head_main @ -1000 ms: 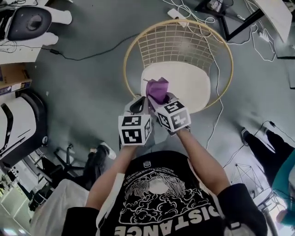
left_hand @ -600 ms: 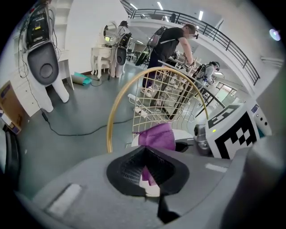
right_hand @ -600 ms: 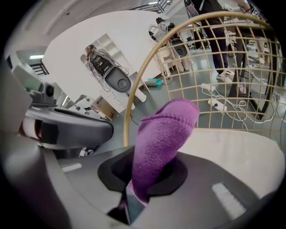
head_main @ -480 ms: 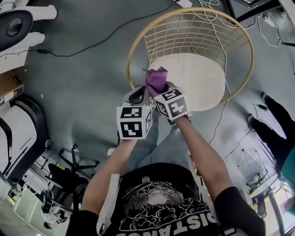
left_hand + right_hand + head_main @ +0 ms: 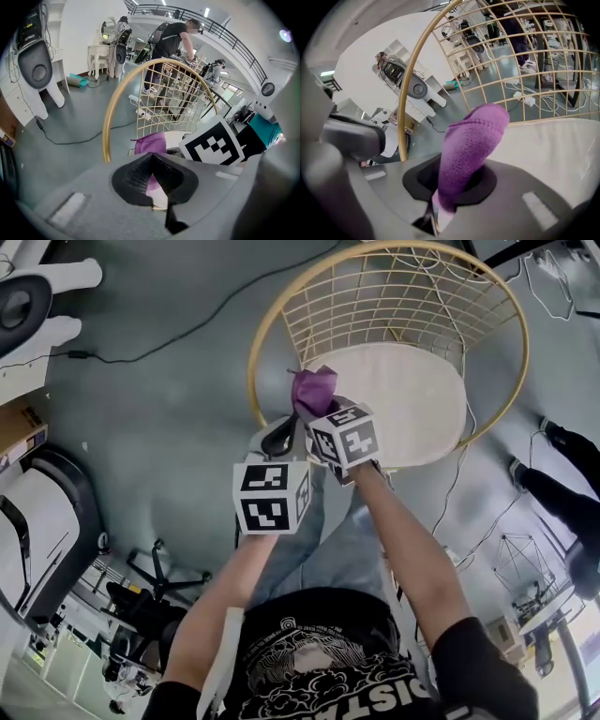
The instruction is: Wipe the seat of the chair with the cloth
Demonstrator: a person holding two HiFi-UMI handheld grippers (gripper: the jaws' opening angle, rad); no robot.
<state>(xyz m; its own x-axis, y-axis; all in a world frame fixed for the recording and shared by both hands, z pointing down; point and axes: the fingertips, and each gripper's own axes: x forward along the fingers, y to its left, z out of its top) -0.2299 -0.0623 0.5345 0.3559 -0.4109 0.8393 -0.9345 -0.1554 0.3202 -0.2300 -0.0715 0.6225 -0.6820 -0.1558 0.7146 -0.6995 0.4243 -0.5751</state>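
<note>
The right gripper [image 5: 450, 180] is clamped on the lower end of the purple cloth [image 5: 473, 140], which stands up from the jaws as a bunched wad. In the head view the cloth [image 5: 312, 390] sits just left of centre, over the left edge of the chair's white seat [image 5: 403, 399]. I cannot tell whether it touches the seat.

The likely risk is that only the wad's tip meets the seat, so a stroke would clean a thin strip. Pressing harder could drag the cloth out of the pinch or rub the jaws on the cushion.

Both forearms reach forward and down, close together. The left gripper [image 5: 279, 435] sits just left of the right gripper [image 5: 319, 416], its jaws together on nothing.
</note>
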